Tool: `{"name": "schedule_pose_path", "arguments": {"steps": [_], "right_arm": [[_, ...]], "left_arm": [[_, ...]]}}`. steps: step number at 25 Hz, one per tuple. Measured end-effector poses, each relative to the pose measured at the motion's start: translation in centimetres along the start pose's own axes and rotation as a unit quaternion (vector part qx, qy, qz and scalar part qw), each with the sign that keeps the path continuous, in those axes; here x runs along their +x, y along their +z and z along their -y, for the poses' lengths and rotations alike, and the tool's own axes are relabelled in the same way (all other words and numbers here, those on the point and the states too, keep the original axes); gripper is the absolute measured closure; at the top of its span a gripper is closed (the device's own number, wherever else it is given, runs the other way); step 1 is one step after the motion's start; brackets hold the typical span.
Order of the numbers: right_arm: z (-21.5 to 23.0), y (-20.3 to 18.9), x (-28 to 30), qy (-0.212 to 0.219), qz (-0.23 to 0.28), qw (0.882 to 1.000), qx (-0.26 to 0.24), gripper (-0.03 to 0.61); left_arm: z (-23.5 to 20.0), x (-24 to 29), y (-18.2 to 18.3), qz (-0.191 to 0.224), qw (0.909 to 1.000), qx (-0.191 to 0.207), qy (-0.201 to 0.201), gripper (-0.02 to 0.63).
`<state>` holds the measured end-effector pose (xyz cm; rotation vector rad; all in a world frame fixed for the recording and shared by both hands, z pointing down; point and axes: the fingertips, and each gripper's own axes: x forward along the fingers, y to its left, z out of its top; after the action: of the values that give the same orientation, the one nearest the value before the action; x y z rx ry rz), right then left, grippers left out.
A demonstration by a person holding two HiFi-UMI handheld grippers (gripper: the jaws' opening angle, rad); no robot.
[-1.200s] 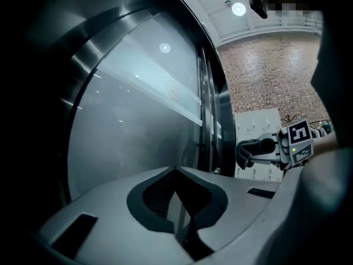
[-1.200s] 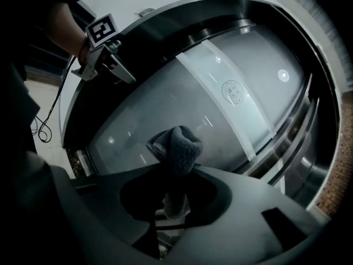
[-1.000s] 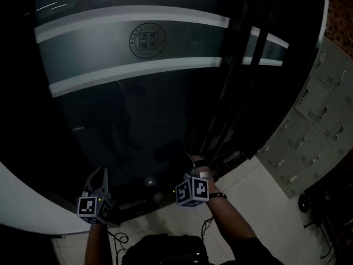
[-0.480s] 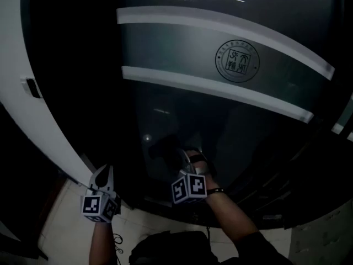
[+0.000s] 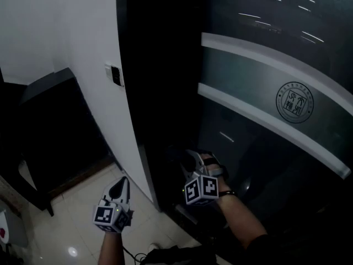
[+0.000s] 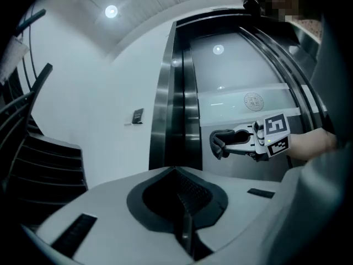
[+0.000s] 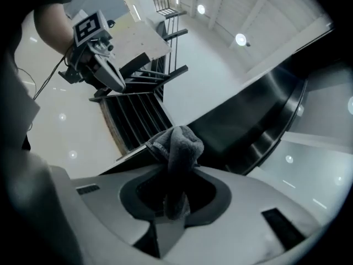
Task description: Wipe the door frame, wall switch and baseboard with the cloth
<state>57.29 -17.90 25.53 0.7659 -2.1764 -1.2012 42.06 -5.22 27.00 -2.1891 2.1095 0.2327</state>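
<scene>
A pale, glossy tiled floor (image 5: 77, 220) fills the lower left of the head view, with small lamp glints on it. A dark slatted structure (image 5: 49, 148) stands on it at the left. The black door frame (image 5: 151, 170) meets it near the centre. A white object (image 5: 11, 231) sits at the far left edge.

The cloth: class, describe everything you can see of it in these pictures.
The cloth is a dark grey, soft, fuzzy-looking fabric, bunched into a thick fold. It is pinched between the shut jaws of the right hand-held gripper, its wad bulging past the tips. It is held up beside the dark door frame; whether it touches it cannot be told.
</scene>
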Motion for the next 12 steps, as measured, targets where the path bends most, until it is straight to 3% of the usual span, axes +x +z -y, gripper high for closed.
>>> {"name": "schedule_pose_path", "arguments": {"steps": [5, 12], "right_arm": [[2.7, 4.7, 3.6, -0.012, 0.031, 0.999, -0.019, 0.502], [9.4, 10.3, 7.3, -0.066, 0.053, 0.996, -0.035, 0.502]], "left_arm": [[-5.2, -2.7, 1.3, 0.005, 0.9993, -0.002, 0.037, 0.621], [-11.1, -3.6, 2.3, 0.008, 0.9993, 0.004, 0.036, 0.621]]}}
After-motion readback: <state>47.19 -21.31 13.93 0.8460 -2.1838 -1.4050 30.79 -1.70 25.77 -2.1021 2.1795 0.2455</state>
